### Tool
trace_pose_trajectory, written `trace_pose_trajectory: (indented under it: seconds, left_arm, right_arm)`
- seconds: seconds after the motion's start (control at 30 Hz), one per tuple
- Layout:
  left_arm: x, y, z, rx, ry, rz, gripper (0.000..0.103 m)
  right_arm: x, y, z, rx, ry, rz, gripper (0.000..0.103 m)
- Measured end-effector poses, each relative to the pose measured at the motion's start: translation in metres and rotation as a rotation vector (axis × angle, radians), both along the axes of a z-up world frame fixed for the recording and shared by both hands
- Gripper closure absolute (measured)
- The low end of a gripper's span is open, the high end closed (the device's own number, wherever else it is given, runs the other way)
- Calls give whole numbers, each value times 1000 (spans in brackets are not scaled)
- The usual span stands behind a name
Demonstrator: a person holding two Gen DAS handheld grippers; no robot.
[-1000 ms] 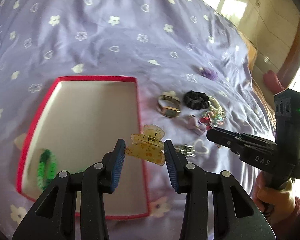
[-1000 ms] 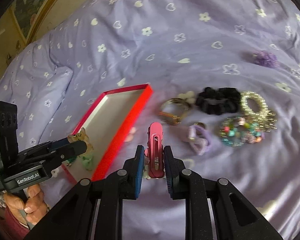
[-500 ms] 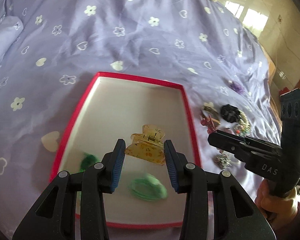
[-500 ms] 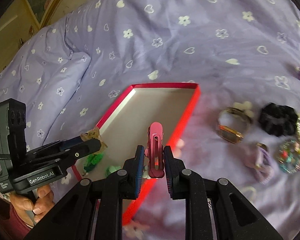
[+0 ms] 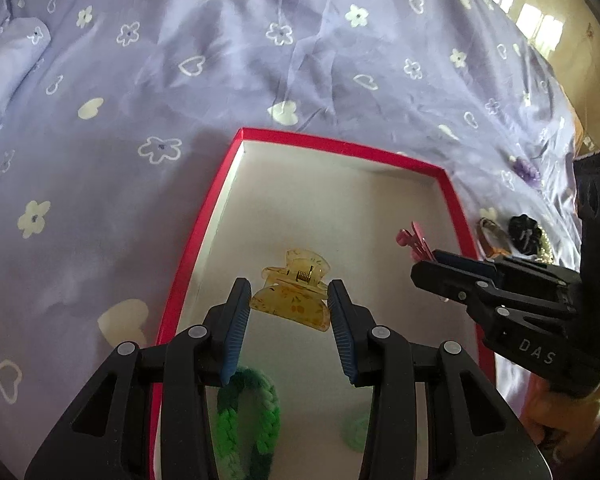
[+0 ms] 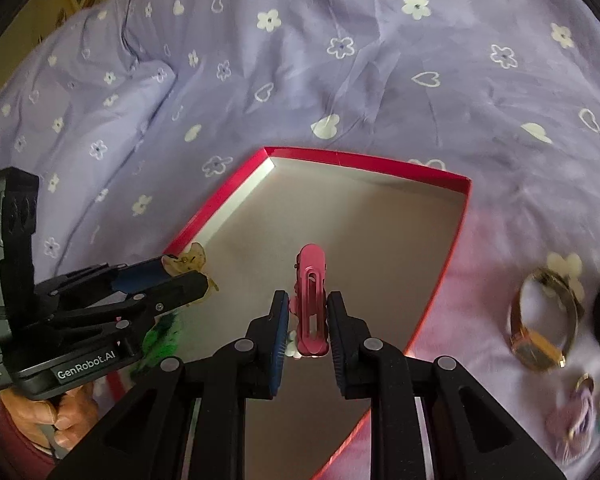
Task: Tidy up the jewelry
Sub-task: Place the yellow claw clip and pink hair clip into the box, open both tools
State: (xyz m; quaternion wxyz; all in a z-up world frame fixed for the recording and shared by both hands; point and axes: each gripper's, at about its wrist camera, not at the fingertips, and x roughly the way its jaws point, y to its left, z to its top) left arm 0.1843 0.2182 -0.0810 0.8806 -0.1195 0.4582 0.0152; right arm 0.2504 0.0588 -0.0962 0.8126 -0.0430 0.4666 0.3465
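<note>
Left wrist view: the left hand-held gripper [image 5: 289, 312] is clenched on a translucent amber plastic claw clip with a little flower print [image 5: 291, 293], hanging it over the shallow red-rimmed cardboard box with the pale matte floor [image 5: 204, 236]. A chunky green braided hair tie [image 5: 256, 412] already lies on the box floor right below. The right hand-held gripper [image 5: 424, 258] pokes in from the side with a glossy pink clip. All of this sits on a bed with a wrinkly lilac duvet printed with white flowers and hearts [image 5: 140, 80].

Right wrist view: the right hand-held gripper [image 6: 308, 320] is pinching a long pink metal duckbill clip with a slot [image 6: 310, 304], also above the box floor. Still out on the duvet: a gold-tone wristwatch [image 6: 542, 320] and a lilac fabric scrunchie [image 6: 574, 428], well apart from the box.

Looks like the drop-off step to me. Next move is probably just lower both and let go, keeping the clips off the green tie.
</note>
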Motion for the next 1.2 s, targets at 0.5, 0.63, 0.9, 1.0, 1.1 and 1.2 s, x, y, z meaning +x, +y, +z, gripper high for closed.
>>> trace_pose_trajectory:
  seconds: [0.5, 0.63, 0.9, 1.0, 1.1, 1.2]
  left_arm:
    - [9, -3, -18, 37, 64, -3, 65]
    - [11, -3, -20, 33, 74, 0, 64]
    - [12, -3, -22, 47, 92, 12, 64]
    - [11, -4, -20, 55, 91, 16, 64]
    - [7, -3, -17, 44, 86, 21, 63]
    - [2, -3, -11, 41, 73, 29, 58]
  right_arm:
    - [6, 20, -15, -132, -28, 67, 83]
    - [7, 21, -14, -136, -21, 75, 82]
    - [8, 22, -14, -134, -11, 80, 81]
    - [6, 20, -12, -121, -6, 79, 77]
    - [4, 16, -9, -104, -3, 75, 70]
    - [0, 10, -4, -85, -2, 65, 69]
